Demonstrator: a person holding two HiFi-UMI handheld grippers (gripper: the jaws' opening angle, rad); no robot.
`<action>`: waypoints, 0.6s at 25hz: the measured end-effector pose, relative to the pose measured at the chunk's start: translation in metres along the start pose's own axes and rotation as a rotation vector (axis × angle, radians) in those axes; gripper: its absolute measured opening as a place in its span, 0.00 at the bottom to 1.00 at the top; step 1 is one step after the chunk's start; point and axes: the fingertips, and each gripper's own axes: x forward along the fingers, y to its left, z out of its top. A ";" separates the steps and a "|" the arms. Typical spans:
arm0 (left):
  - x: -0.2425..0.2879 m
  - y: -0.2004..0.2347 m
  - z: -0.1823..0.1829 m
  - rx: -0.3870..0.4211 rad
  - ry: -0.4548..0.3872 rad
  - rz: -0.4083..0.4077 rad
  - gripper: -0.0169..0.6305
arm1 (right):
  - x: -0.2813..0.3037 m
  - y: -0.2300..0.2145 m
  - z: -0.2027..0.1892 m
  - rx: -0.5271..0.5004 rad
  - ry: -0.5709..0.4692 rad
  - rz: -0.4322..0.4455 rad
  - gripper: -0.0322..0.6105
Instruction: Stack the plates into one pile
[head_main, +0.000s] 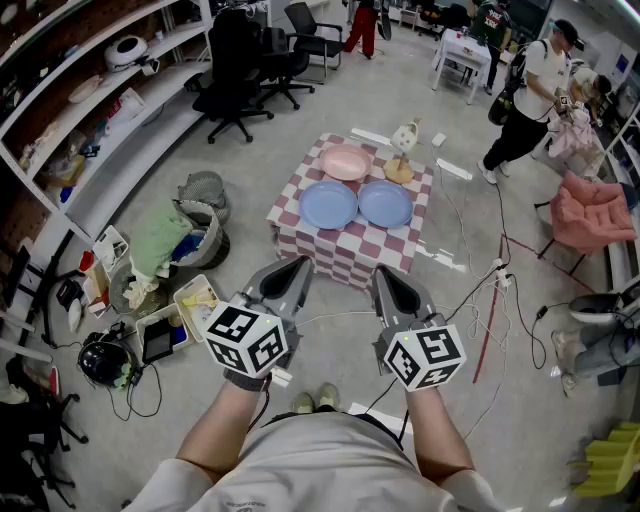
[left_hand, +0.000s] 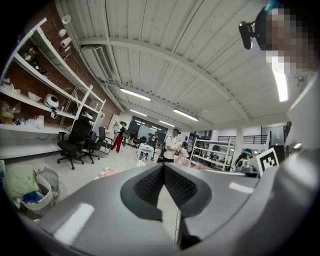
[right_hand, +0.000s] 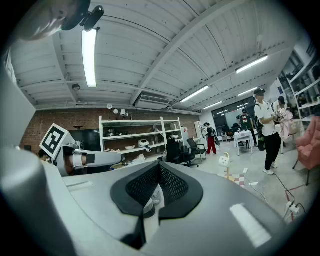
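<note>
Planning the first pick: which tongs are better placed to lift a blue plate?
Right, narrowly. The right tongs point straight at the right blue plate; the left tongs sit slightly left of the left blue plate. Both are shut, empty, short of the table.

Bare concrete floor (head_main: 335, 318) lies between the left claw (head_main: 288, 275), the right claw (head_main: 393, 287) and the near side of the worktop (head_main: 345, 262), so the way in from the front is open. Two blue plates (head_main: 328, 205) (head_main: 385, 203) lie flat side by side across its near half, with a pink plate (head_main: 346, 162) behind them. The only tall thing there is a wooden stand (head_main: 400, 168) at the back right, just beside the pink plate. On the floor, a laundry basket (head_main: 165, 240) crowds the left side and cables (head_main: 480, 290) trail on the right
</note>
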 end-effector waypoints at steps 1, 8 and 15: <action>0.000 -0.001 0.000 0.000 0.000 -0.001 0.04 | 0.000 -0.001 0.000 0.000 0.000 0.000 0.06; 0.004 -0.008 -0.003 0.001 0.000 -0.006 0.04 | -0.005 -0.004 -0.002 -0.002 0.001 0.001 0.06; 0.012 -0.013 -0.006 0.002 0.008 -0.006 0.04 | -0.005 -0.013 -0.003 0.011 0.001 0.003 0.06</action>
